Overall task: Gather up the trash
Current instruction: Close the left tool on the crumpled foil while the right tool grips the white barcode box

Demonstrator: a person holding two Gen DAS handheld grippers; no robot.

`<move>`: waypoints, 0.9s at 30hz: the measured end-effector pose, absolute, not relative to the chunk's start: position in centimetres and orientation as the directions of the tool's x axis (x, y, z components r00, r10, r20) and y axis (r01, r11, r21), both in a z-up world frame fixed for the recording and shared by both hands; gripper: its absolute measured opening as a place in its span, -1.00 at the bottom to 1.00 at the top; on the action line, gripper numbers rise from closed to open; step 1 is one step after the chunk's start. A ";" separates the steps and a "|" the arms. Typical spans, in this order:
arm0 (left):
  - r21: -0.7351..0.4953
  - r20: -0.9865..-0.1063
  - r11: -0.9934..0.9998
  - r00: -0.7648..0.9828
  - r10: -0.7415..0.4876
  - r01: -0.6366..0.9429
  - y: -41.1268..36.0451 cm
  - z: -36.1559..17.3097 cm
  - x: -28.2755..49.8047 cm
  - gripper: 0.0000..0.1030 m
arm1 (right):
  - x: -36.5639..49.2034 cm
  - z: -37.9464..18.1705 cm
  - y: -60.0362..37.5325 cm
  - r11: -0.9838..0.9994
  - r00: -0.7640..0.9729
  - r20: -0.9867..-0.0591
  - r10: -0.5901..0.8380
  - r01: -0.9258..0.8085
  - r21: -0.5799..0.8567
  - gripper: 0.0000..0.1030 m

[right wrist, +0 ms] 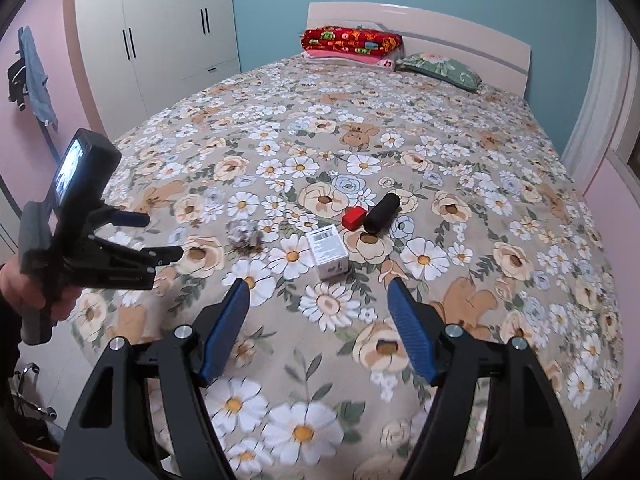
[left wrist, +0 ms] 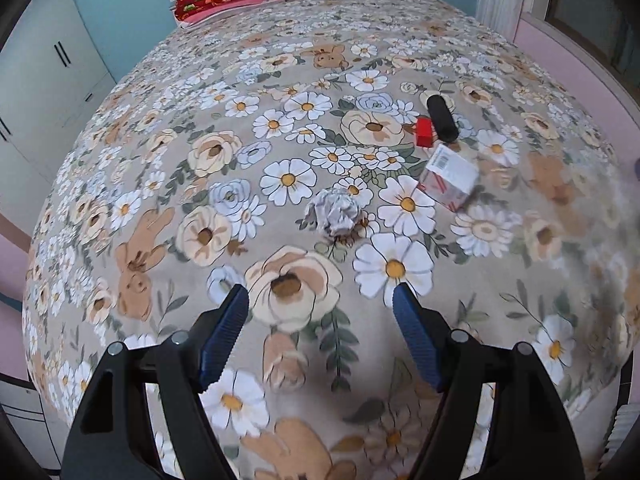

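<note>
Wide bed with a beige floral bedspread (right wrist: 460, 320), white daisies and tan bears printed all over. Four items sit mid-bed. Crumpled ball of white-grey paper (left wrist: 335, 212) lies nearest the left side; in the left wrist view it is ahead of the left gripper (left wrist: 320, 302), beyond the fingertips and roughly centred on the gap, well apart from the blue ribbed pads (left wrist: 224, 336). Left jaws stand wide apart, nothing between them, only bedspread under them.

Right of the paper: small white cardboard box with a barcode label (left wrist: 448, 178), tilted on the cover. Just beyond it a small red box (left wrist: 424, 132), and touching or just beside that a black cylinder (left wrist: 442, 118) lying on its side.

Right gripper (right wrist: 318, 292) also wide open and empty. The white box (right wrist: 328, 254) sits just past its fingertips, between them and slightly left of centre. The paper ball (right wrist: 244, 234) lies farther left, near the left gripper's tips (right wrist: 160, 236), seen from the side with a person's hand (right wrist: 28, 284) on its grey handle.

Far end: white headboard (right wrist: 460, 36), red patterned pillow (right wrist: 352, 42), green floral pillow (right wrist: 440, 66). White wardrobe (right wrist: 160, 32) on the left.
</note>
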State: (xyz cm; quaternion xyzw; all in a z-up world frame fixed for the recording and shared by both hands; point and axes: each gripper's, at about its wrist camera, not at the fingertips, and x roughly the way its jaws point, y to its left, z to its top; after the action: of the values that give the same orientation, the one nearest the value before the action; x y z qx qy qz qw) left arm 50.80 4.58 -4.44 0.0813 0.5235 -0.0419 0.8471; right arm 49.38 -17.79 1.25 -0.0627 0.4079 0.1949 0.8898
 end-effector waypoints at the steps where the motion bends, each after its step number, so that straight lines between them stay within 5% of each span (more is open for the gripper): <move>1: 0.102 -0.895 0.982 0.446 0.020 0.161 4.4 -5.2 51.6 0.49 | 50.3 0.4 -17.6 0.917 0.585 -0.757 0.291 -0.397 0.045 0.38; 27: 0.185 -0.897 0.956 0.436 0.070 0.227 2.4 -14.6 61.1 0.45 | 64.7 -14.4 -12.7 0.889 0.452 -0.854 0.257 -0.458 0.025 0.38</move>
State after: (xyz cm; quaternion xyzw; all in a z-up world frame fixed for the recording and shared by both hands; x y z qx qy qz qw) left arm 61.11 2.45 -14.61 0.1405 0.5288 -0.0468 0.8357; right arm 64.71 -12.74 -14.39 -0.1047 0.4788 0.2114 0.8456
